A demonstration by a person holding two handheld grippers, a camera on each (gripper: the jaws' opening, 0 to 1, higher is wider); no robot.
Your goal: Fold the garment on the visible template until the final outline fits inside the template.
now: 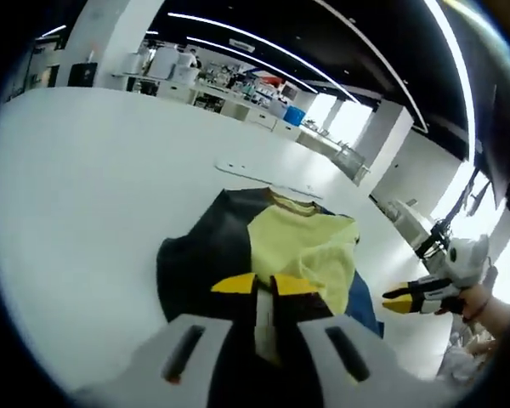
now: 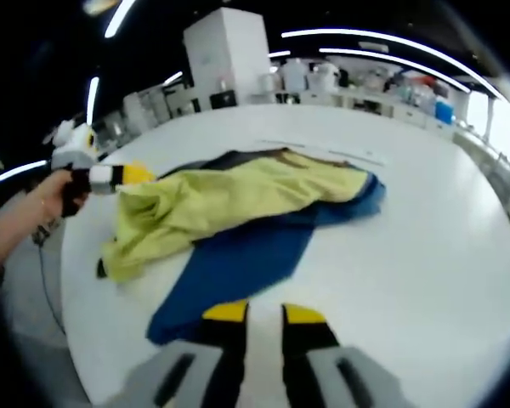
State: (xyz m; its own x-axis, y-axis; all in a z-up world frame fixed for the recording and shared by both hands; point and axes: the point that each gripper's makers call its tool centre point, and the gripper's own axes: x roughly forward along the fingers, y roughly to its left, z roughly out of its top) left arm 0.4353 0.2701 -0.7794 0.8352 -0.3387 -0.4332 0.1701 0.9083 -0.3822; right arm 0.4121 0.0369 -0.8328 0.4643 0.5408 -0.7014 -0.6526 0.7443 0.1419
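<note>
The garment, a yellow, blue and dark piece, lies rumpled and spread on the white worktop; in the right gripper view the yellow part is bunched over the blue, in loose folds and not squared. A thin pale outline beyond the collar may be the template, though it is too faint to be sure. By the look of it the folding is at an early stage: no neat edge yet, most of it left to do. In the left gripper view the left hand-held gripper has its yellow tips a little apart just over the dark cloth, perhaps touching it; a grip cannot be confirmed. The right hand-held gripper shows tips apart, holding nothing, at the near blue edge.
</note>
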